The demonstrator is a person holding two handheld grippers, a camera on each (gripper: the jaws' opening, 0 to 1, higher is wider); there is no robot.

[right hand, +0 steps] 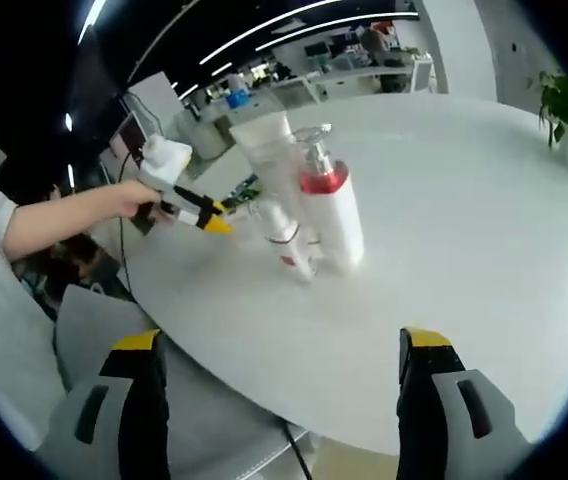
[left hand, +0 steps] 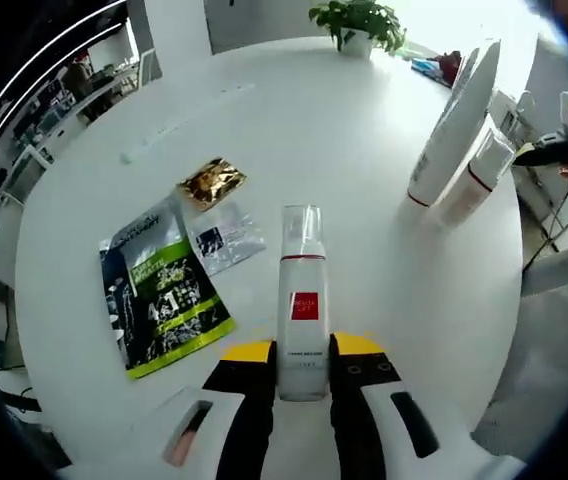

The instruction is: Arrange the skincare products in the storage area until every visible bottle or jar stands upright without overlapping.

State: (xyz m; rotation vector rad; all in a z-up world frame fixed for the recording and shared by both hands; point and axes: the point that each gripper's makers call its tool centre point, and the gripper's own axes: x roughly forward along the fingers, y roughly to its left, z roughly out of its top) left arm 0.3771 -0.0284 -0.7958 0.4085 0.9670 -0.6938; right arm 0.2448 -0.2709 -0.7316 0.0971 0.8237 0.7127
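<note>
- Left gripper view: the left claw (left hand: 304,372) is clamped on the base of a slim white bottle (left hand: 303,305) with a clear cap and a red label. The bottle sits near the counter (left hand: 294,130) edge closest to the camera.
- The bottle looks like light, stiff, smooth plastic, so it may slip or twist. A low grip on the body, as here, seems steadier than a hold on the clear cap, which could pop off.
- To one side lie a green-and-black packet (left hand: 159,295), a grey sachet (left hand: 226,238) and a gold sachet (left hand: 211,181), all flat. A tall tube (left hand: 454,125) and a smaller bottle (left hand: 476,178) stand close together towards the opposite edge, and a plant (left hand: 359,25) stands at the far edge.
- Whether the tube and smaller bottle touch is hard to tell, and the label print is unreadable.
- Right gripper view: the right claw (right hand: 279,375) is wide apart, holding nothing, off the near counter edge.
- A pump bottle (right hand: 329,205) with a red collar, a small bottle (right hand: 289,240) and a pale tube (right hand: 264,145) stand bunched upright, overlapping from here.
- A hand (right hand: 129,200) reaches in with the other gripper; what its tip holds is blurred.
</note>
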